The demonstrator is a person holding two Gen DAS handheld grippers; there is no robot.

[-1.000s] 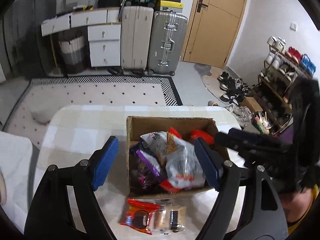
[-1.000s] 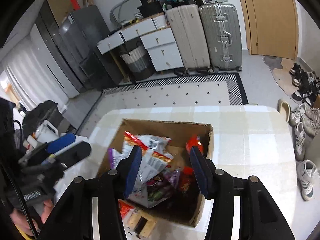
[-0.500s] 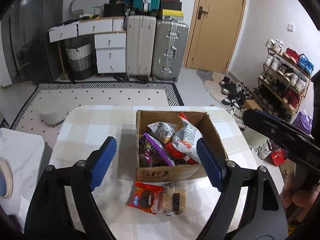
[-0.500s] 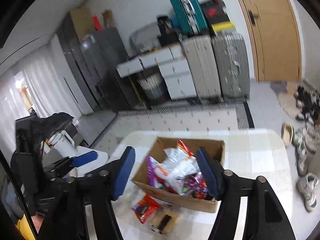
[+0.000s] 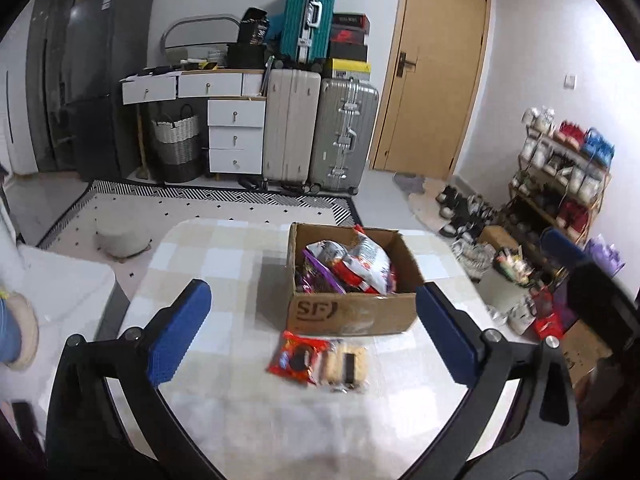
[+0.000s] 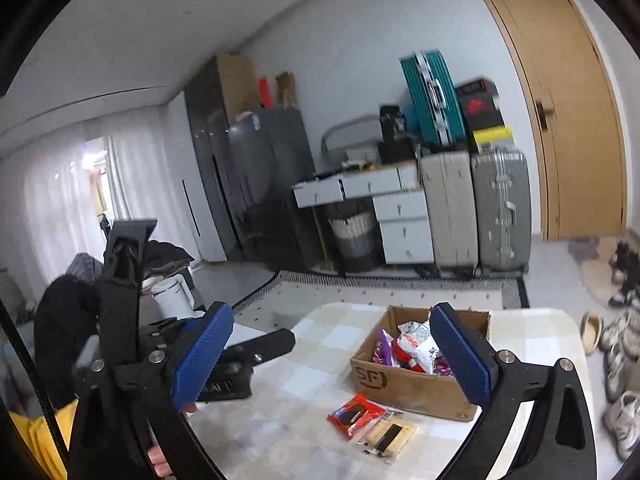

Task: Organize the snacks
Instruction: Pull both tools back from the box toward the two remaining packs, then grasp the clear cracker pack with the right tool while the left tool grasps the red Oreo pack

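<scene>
A cardboard box (image 5: pixel 352 312) marked SF stands on the checked table (image 5: pixel 208 256), full of snack bags (image 5: pixel 360 266). A red cookie packet (image 5: pixel 298 362) and a clear packet of pale biscuits (image 5: pixel 346 366) lie on the table in front of it. My left gripper (image 5: pixel 312 336) is open and empty, held back above the near table. My right gripper (image 6: pixel 332 356) is open and empty, raised off to the right. The box (image 6: pixel 416 384), red packet (image 6: pixel 354 414) and biscuit packet (image 6: pixel 390 434) show in the right wrist view, with the left gripper's body (image 6: pixel 236 356) at left.
Suitcases (image 5: pixel 320 132), a white drawer unit (image 5: pixel 236 136) and a basket (image 5: pixel 176 144) stand against the far wall beside a wooden door (image 5: pixel 436 72). A shoe rack (image 5: pixel 560 176) and shoes are on the right. A white seat (image 5: pixel 56 280) is left of the table.
Both grippers have pulled up and back from the box. The box and the two packets now look smaller and farther. The right view has tilted up toward the room.
</scene>
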